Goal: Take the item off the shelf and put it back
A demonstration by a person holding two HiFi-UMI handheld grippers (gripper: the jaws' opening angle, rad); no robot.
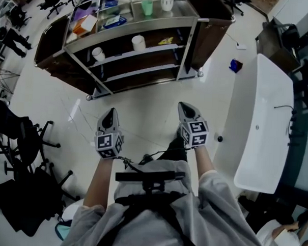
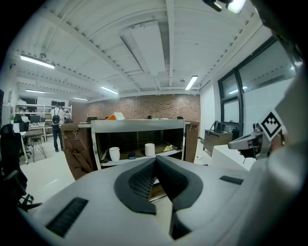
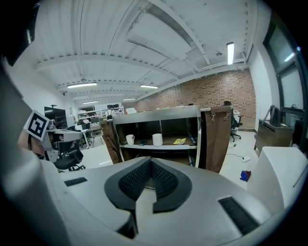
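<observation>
White cup [image 1: 138,42] on shelf [image 1: 152,51] is well off; left gripper [image 1: 111,114] and right gripper [image 1: 183,107] are closed, empty: step closer, then open one.

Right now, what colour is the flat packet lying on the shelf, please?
Yellow; the flat packet shows best in the right gripper view.

**Three cameras, one shelf unit**

The head view looks steeply down from above the person, and the shelf unit [image 1: 147,52] stands well ahead on the floor. The left gripper [image 1: 111,113] view and the right gripper [image 1: 184,106] view look level along their own jaws toward its open front, from well apart. All three views share that front and the white cup [image 1: 138,42] on it. Each gripper view also catches the other gripper at its edge.
</observation>
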